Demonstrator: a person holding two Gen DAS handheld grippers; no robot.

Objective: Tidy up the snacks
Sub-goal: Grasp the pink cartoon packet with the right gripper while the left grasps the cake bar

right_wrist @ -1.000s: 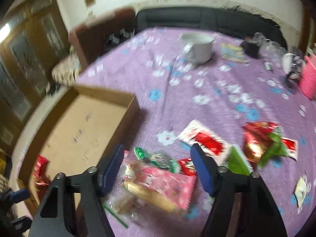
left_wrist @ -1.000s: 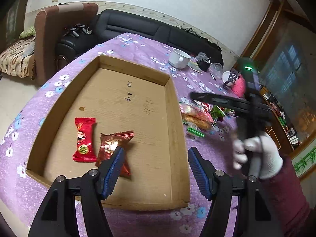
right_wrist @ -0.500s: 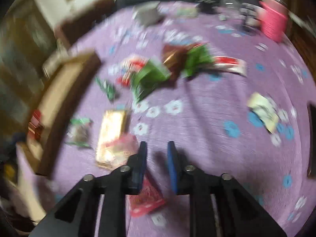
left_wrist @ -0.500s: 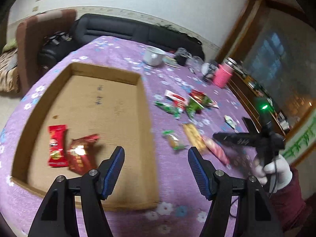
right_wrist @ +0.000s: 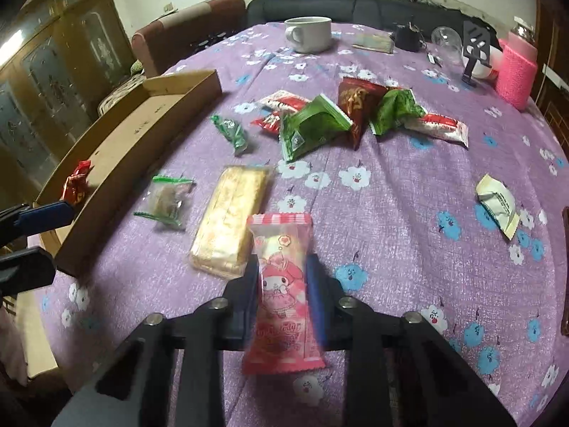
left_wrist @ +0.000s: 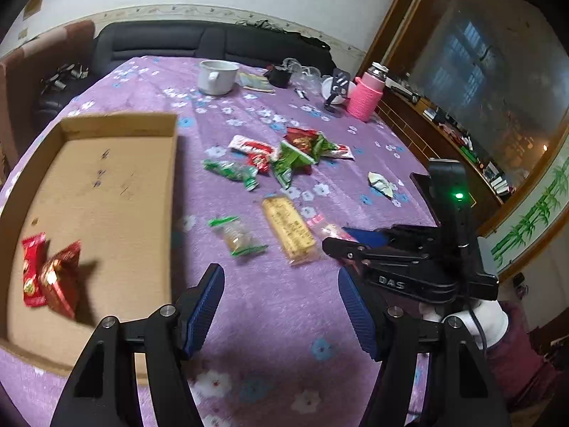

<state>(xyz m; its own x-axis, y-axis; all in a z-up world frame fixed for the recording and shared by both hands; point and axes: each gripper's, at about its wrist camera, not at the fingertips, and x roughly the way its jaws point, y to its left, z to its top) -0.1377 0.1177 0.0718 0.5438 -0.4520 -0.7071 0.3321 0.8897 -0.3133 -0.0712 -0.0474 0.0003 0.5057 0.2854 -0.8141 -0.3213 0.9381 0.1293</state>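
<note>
My right gripper (right_wrist: pixel 282 277) is shut on a pink cartoon snack packet (right_wrist: pixel 282 284) and holds it over the purple tablecloth; it shows from the side in the left wrist view (left_wrist: pixel 341 240). My left gripper (left_wrist: pixel 281 306) is open and empty above the cloth, right of the cardboard box (left_wrist: pixel 106 185). Two red snacks (left_wrist: pixel 49 277) lie in the box. A yellow cracker pack (right_wrist: pixel 231 217) and a small green-edged packet (right_wrist: pixel 165 201) lie loose just ahead of the pink packet. A pile of green and red snacks (right_wrist: pixel 341 117) lies farther back.
A white mug (right_wrist: pixel 309 33), a pink bottle (right_wrist: pixel 515 67), a clear cup and a phone stand are at the table's far side. A white wrapper (right_wrist: pixel 498 204) lies at the right. A dark sofa (left_wrist: pixel 199 44) is behind the table.
My right gripper has closed on the pink packet and lifted it. My left gripper has swung right, away from the box and toward the loose snacks.
</note>
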